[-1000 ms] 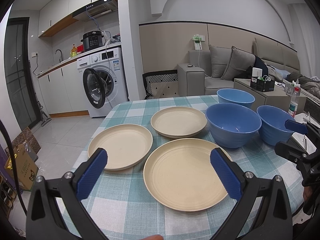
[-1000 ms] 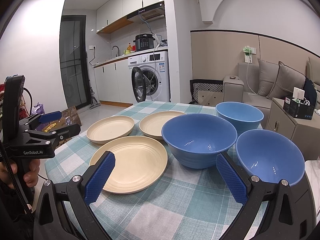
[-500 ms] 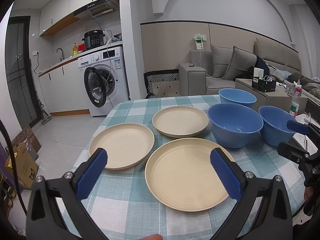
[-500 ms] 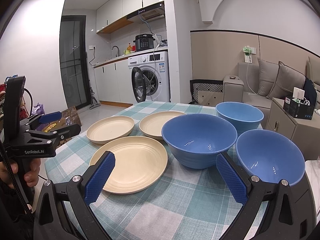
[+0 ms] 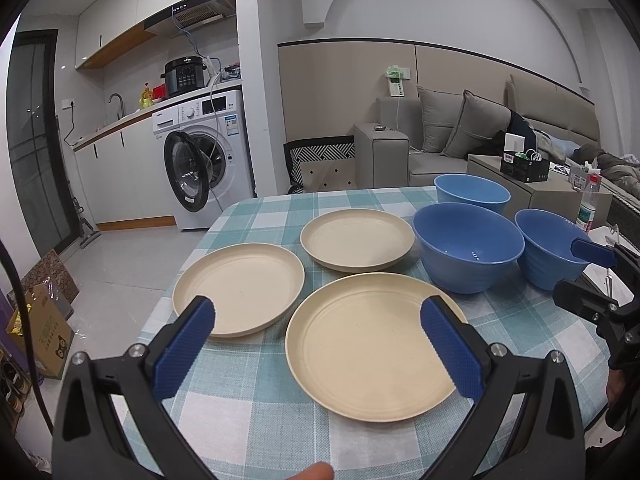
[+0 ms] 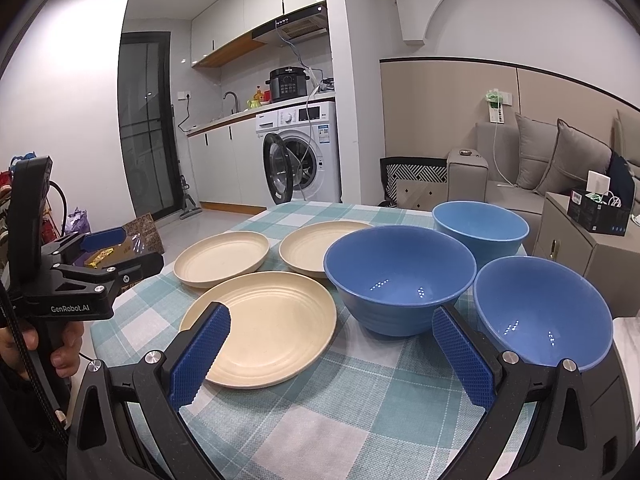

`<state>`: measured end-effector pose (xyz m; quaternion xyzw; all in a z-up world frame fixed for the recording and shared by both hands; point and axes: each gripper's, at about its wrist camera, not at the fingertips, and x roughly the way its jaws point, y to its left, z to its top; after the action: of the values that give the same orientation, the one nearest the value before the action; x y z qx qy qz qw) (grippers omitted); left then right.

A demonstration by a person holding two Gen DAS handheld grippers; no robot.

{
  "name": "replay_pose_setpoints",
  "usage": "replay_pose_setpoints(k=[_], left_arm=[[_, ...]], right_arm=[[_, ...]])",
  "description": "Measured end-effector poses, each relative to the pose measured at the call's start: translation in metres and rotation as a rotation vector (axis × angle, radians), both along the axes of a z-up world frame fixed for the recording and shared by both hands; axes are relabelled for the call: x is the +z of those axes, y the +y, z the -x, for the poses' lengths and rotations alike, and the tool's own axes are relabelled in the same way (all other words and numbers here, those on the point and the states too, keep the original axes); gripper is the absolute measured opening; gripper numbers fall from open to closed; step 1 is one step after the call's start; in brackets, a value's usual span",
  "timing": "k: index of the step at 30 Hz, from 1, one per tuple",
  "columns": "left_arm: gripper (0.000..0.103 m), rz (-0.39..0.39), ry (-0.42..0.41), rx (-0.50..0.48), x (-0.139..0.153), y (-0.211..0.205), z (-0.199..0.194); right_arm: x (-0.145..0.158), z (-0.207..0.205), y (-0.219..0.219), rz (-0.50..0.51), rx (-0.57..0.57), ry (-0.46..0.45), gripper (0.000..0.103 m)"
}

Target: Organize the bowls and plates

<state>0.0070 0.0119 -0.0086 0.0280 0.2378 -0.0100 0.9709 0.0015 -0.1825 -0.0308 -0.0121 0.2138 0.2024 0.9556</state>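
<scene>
Both our grippers, left and right, gape empty low in frame, the near plate lying between the left's fingers and the big bowl just above the right's.

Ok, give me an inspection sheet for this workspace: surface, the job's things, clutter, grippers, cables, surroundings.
Surface: table with teal checked tablecloth, flat, no spills seen.
Job's things: three cream plates, near plate, left plate, far plate, all lying singly; three blue bowls, middle bowl, far bowl, right bowl, upright, empty, none nested.
Clutter: nothing seen on the cloth besides the dishes.
Grippers: left gripper open, empty, above the near plate; right gripper open, empty, before the middle bowl.
Cables: black cable beside the hand holding the left gripper.
Surroundings: washing machine, door open; sofa; cardboard boxes on the floor.
</scene>
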Motion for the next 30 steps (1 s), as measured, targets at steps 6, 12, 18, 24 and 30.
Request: replay_pose_setpoints(k=[6, 12, 18, 24, 30], left_arm=[[0.103, 0.006, 0.011, 0.001, 0.002, 0.000, -0.003], [0.103, 0.027, 0.001, -0.001, 0.013, 0.009, -0.007], [0.103, 0.023, -0.010, -0.003, 0.026, 0.016, -0.016], [0.103, 0.036, -0.004, -0.016, 0.035, 0.020, -0.027], [0.103, 0.023, -0.014, -0.009, 0.045, 0.027, -0.040]], right_arm=[[0.005, 0.000, -0.002, 0.001, -0.006, 0.005, 0.103], [0.015, -0.002, -0.005, 0.006, -0.010, 0.006, 0.103], [0.030, -0.010, -0.011, -0.031, 0.006, 0.027, 0.103], [0.045, -0.018, -0.009, -0.025, 0.033, 0.043, 0.103], [0.061, -0.027, -0.006, -0.015, 0.057, 0.030, 0.103]])
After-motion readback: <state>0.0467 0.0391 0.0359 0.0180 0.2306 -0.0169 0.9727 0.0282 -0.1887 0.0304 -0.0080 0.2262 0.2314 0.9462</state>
